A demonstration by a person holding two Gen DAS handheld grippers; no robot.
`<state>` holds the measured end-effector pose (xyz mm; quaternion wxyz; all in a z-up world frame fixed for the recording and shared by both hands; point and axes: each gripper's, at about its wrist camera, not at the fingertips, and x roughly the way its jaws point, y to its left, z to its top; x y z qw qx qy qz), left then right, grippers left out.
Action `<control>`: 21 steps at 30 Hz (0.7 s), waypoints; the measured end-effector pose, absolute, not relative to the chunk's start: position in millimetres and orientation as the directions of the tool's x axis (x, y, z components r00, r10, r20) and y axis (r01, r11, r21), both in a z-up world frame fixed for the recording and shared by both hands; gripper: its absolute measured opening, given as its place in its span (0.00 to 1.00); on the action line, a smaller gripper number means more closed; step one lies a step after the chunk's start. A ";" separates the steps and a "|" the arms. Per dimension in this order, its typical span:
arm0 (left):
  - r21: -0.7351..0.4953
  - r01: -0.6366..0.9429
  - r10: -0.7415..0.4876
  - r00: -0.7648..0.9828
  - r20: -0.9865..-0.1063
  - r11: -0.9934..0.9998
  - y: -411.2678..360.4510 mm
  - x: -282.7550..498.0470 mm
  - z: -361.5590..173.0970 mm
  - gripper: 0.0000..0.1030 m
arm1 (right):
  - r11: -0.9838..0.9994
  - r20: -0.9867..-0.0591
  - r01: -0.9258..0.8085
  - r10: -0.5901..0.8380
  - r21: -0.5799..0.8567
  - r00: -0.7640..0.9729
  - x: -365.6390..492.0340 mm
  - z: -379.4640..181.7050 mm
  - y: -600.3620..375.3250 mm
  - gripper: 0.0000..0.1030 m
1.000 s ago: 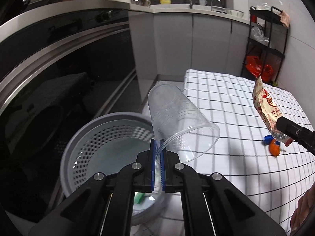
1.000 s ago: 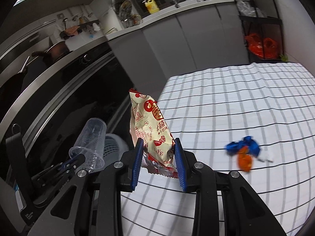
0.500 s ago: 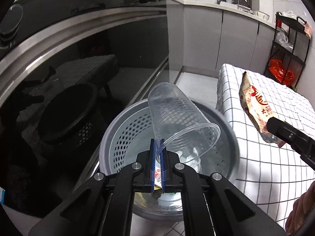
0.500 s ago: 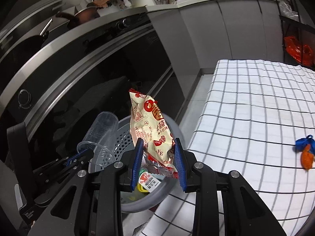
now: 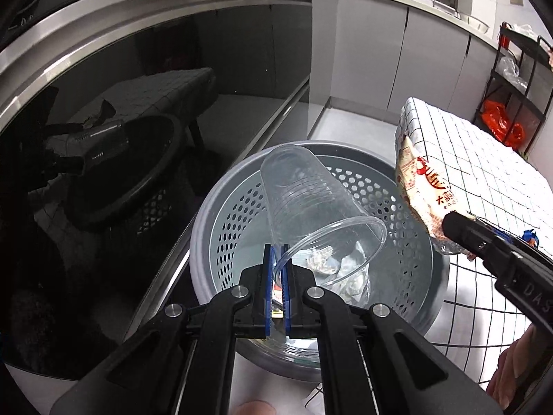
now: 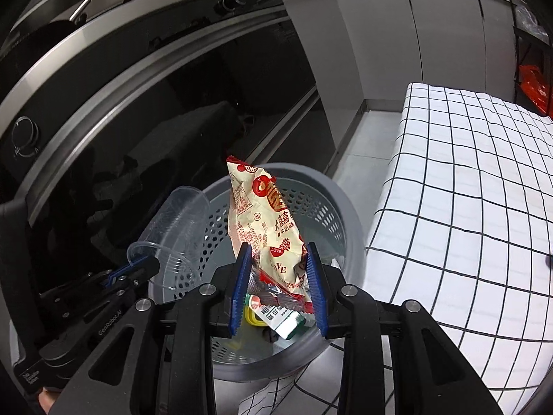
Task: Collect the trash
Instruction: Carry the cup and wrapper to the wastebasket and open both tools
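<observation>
My left gripper is shut on the rim of a clear plastic cup and holds it tilted over the grey perforated trash basket. The cup and the left gripper also show in the right wrist view. My right gripper is shut on a cream and red snack wrapper above the same basket. The wrapper shows in the left wrist view, over the basket's right rim. Crumpled wrappers lie inside the basket.
The table with a white black-grid cloth stands right of the basket. A small blue and orange scrap lies on it. A dark glossy oven front rises close on the left. A black rack stands at the far right.
Both grippers have moved further left off the table, so cup and wrapper now hang more squarely over the basket. Both grips are unchanged.
</observation>
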<state>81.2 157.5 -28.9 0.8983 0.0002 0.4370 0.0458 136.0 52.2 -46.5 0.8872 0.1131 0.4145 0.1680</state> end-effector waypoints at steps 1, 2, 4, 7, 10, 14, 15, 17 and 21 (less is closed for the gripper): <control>0.043 -0.083 0.085 0.612 -0.786 0.996 158.4 80.8 -29.0 0.05 | 0.920 -0.702 -0.204 0.387 0.334 0.597 137.1 -47.9 54.3 0.30; 0.046 -0.084 0.088 0.610 -0.787 0.995 158.8 80.9 -29.2 0.05 | 0.922 -0.707 -0.203 0.384 0.330 0.594 138.0 -49.3 55.9 0.30; 0.045 -0.084 0.087 0.611 -0.787 0.995 161.5 81.1 -29.4 0.05 | 0.922 -0.715 -0.203 0.384 0.329 0.584 143.4 -52.5 57.8 0.30; 0.045 -0.087 0.089 0.608 -0.789 0.995 163.7 81.6 -28.9 0.06 | 0.922 -0.719 -0.206 0.386 0.329 0.578 142.0 -54.6 57.9 0.30; 0.034 -0.091 0.082 0.599 -0.796 0.995 163.9 82.6 -30.1 0.07 | 0.920 -0.717 -0.209 0.390 0.332 0.578 142.0 -55.3 58.4 0.31; 0.031 -0.091 0.079 0.596 -0.799 0.995 164.5 82.6 -30.4 0.08 | 0.918 -0.712 -0.215 0.394 0.333 0.581 140.6 -55.5 59.1 0.31; 0.032 -0.091 0.080 0.596 -0.799 0.995 165.3 82.7 -31.1 0.08 | 0.918 -0.711 -0.217 0.395 0.333 0.582 140.4 -55.5 59.3 0.31; 0.031 -0.092 0.080 0.597 -0.798 0.995 165.6 82.6 -30.9 0.08 | 0.916 -0.705 -0.217 0.399 0.338 0.587 140.0 -54.9 58.3 0.32; 0.028 -0.095 0.080 0.595 -0.800 0.995 167.1 83.5 -31.9 0.14 | 0.914 -0.700 -0.212 0.402 0.345 0.590 140.0 -54.5 55.5 0.40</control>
